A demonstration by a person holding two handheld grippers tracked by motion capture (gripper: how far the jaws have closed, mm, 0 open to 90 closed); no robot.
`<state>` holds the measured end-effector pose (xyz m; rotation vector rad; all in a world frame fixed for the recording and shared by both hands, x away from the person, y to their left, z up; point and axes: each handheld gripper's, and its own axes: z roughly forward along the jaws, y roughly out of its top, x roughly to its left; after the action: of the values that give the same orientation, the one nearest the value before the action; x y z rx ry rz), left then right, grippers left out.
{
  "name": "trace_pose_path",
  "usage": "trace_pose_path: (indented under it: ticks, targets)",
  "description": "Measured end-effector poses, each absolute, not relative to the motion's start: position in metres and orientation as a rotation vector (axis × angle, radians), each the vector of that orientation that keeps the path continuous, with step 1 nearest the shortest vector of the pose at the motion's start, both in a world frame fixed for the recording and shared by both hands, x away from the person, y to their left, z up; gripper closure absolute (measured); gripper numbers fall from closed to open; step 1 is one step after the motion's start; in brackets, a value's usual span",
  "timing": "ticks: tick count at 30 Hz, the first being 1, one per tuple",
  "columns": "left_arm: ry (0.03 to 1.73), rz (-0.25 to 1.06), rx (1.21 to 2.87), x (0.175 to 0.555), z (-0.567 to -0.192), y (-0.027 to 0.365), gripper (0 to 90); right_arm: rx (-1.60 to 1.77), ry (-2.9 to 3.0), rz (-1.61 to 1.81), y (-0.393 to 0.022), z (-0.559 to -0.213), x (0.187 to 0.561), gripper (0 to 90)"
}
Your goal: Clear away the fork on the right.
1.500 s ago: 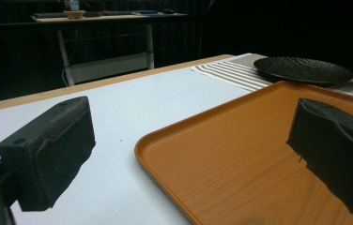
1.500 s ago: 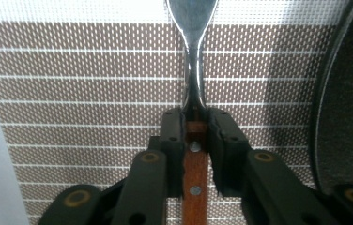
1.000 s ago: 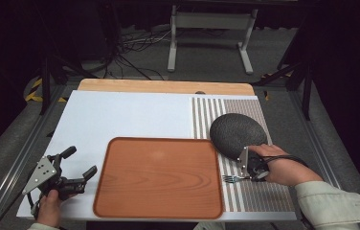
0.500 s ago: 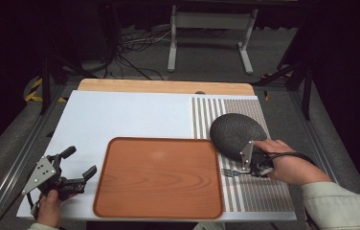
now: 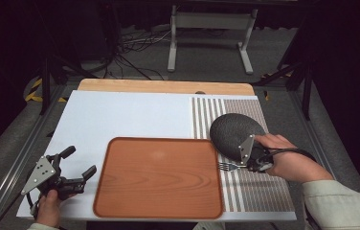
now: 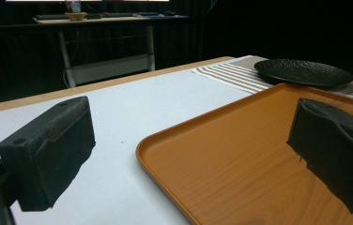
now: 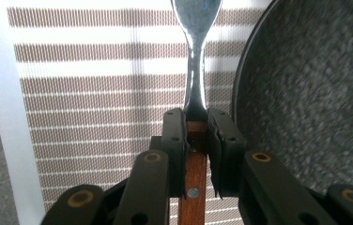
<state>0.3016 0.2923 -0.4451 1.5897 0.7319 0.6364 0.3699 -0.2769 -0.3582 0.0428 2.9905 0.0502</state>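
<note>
Wood-grained and rounded at its corners, one orange tray (image 5: 159, 177) lies on the white tabletop (image 5: 120, 117). One black pebbled plate (image 5: 235, 134) sits on one striped woven placemat (image 5: 259, 191). One fork (image 5: 228, 166), steel with a riveted wooden handle, is clamped by the right gripper (image 7: 195, 126) just beside the plate, its tines cut off in the right gripper view. Left gripper (image 5: 75, 165) rests by the tray's left edge, padded jaws spread wide around nothing.

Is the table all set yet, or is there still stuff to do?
Not yet. Done: the tray and black plate lie on the table. In hand: the right gripper is shut on a fork, just off the mat. Left: setting it down; the left gripper waits open.
</note>
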Motion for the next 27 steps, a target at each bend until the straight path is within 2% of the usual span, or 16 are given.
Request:
trace_pose_path:
  ticks: [27]
  targets:
    - [0.725,0.636,1.591,0.302,-0.445,0.293,1.6,0.054,2.982,0.254,-0.205,-0.336,0.377,78.5]
